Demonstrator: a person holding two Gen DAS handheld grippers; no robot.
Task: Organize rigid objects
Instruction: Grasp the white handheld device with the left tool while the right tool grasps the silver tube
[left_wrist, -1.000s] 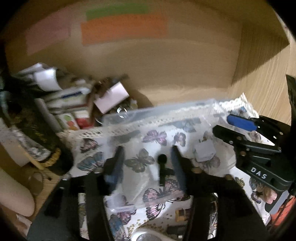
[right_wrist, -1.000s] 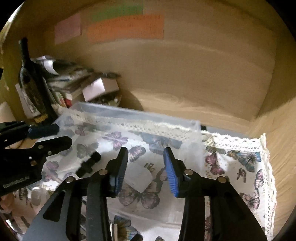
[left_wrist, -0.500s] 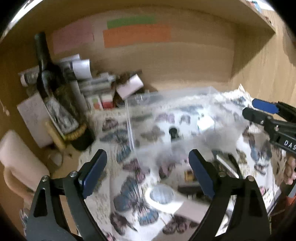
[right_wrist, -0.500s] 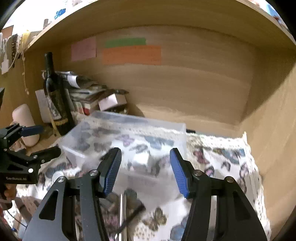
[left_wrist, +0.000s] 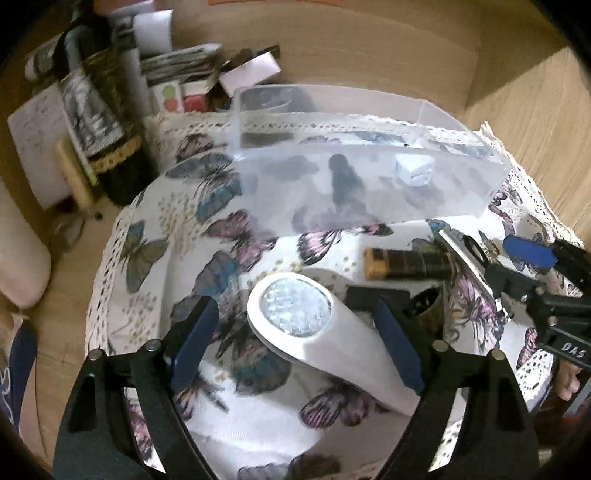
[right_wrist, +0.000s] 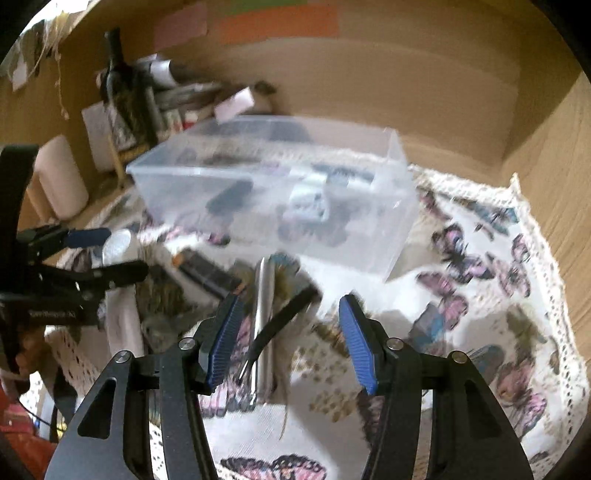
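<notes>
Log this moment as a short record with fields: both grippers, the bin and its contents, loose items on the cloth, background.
left gripper: open, empty, fingers on either side of the white LED lamp
right gripper: open, empty, above the silver metal bar
clear plastic bin: on the butterfly cloth, no lid
in bin: black cylindrical part, small white cube
loose on cloth: lamp, brown-black cylinder, metal bar
background: dark bottle, stacked papers and boxes, wooden shelf wall
</notes>
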